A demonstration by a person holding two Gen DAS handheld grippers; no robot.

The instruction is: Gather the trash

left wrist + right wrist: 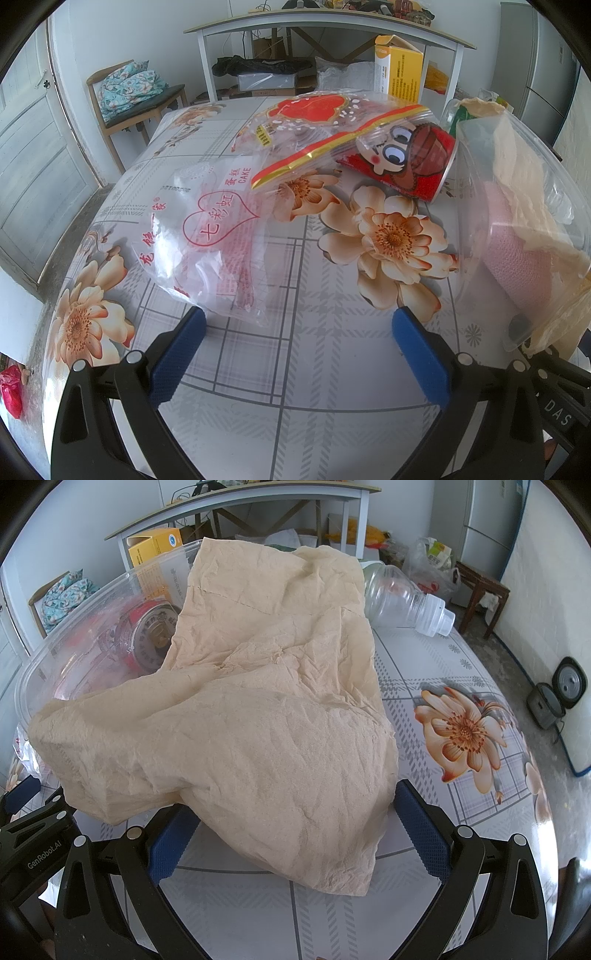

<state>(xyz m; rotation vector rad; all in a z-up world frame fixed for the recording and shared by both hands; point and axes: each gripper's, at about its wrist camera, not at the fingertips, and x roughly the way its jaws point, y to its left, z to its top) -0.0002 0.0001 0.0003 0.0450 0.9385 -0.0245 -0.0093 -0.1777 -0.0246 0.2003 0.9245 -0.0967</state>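
Note:
In the left wrist view a clear cake bag with red print lies on the flowered table, just beyond my open, empty left gripper. Behind it lie a red-and-gold clear wrapper and a red cartoon can on its side. A clear plastic tub stands at the right with tan tissue paper in it. In the right wrist view the tan tissue paper drapes over the tub's rim down between the fingers of my open right gripper. A clear bottle lies behind.
A yellow box stands at the table's far edge. A chair with cloth and a white desk stand beyond. A wooden stool and a rice cooker are on the floor at the right.

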